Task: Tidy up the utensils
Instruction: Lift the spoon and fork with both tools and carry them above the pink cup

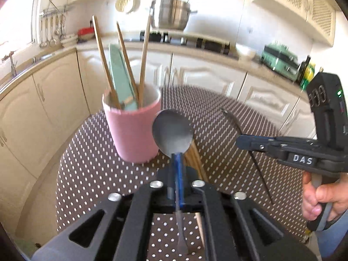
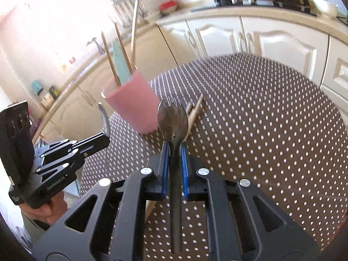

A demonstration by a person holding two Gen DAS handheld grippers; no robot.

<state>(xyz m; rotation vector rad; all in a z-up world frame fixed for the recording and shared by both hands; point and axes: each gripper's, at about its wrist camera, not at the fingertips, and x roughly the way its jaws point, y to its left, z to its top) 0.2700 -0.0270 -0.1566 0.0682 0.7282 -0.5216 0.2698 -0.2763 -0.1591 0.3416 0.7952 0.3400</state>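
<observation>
Left gripper (image 1: 177, 158) clamped tight on the thin handle of a grey metal spoon (image 1: 173, 133), bowl pointing forward toward the pink cup (image 1: 132, 134), lifted above the brown polka-dot tablecloth (image 1: 104, 169). Right gripper (image 2: 174, 152) pinched nearly shut on the handle of a dark metal spork (image 2: 173, 119), tines forward, long axis along the fingers, just beside the cup and over loose wooden chopsticks (image 2: 194, 114).
</observation>
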